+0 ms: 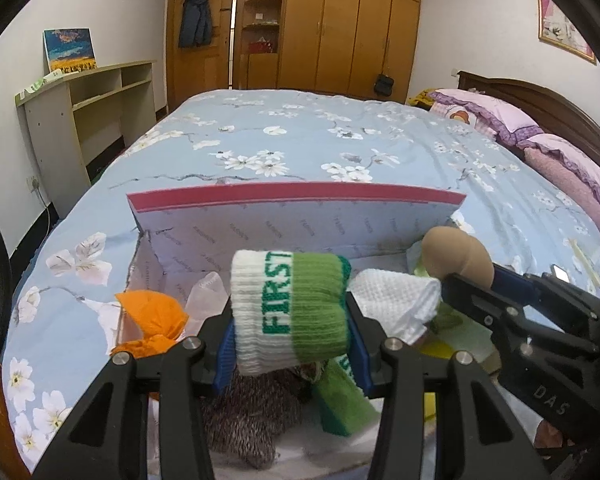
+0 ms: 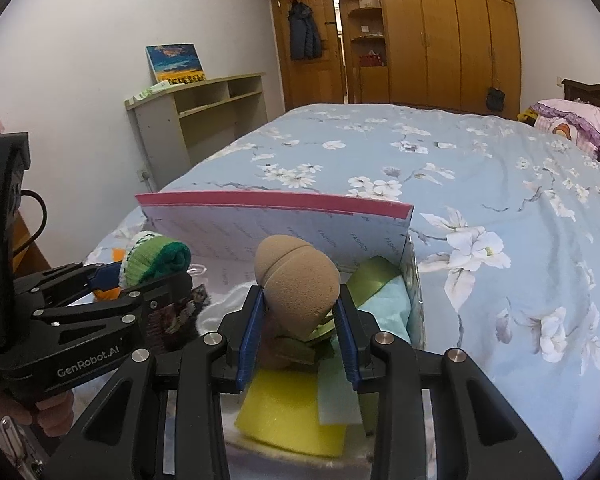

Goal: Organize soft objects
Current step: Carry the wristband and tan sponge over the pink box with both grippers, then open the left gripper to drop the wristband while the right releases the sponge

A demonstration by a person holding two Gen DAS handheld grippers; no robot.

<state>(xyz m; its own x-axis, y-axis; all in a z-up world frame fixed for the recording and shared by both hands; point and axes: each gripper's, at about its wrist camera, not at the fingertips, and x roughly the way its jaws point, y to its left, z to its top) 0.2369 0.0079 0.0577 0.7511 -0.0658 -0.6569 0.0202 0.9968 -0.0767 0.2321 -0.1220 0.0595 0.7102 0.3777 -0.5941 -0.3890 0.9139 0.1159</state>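
Stage: mid-task by the look of it — both grippers hold a soft item above the open box, which sits on the floral bedspread in the lower middle of both frames.
Left gripper: fingers closed narrowly on the rolled sock, white and green with "FIRST" lettering, low centre of the left wrist view; its loose end hangs toward the box.
Right gripper: blue pads pinching the tan sponge, egg-shaped, centre of the right wrist view, just over the box's right half.
Done so far: several soft items already lie in the box — yellow sponge, pale blue cloth, olive-green piece, white waffle cloth, speckled grey knit, orange cloth at the left wall.
Left to do: judged from this, the 2 held items are not yet set down; whether anything more waits outside the box cannot be told.
Count: 1 box, 2 grippers, 1 sock roll, 1 tan sponge, at least 6 items inside; 2 pillows at the upper right of the left wrist view.
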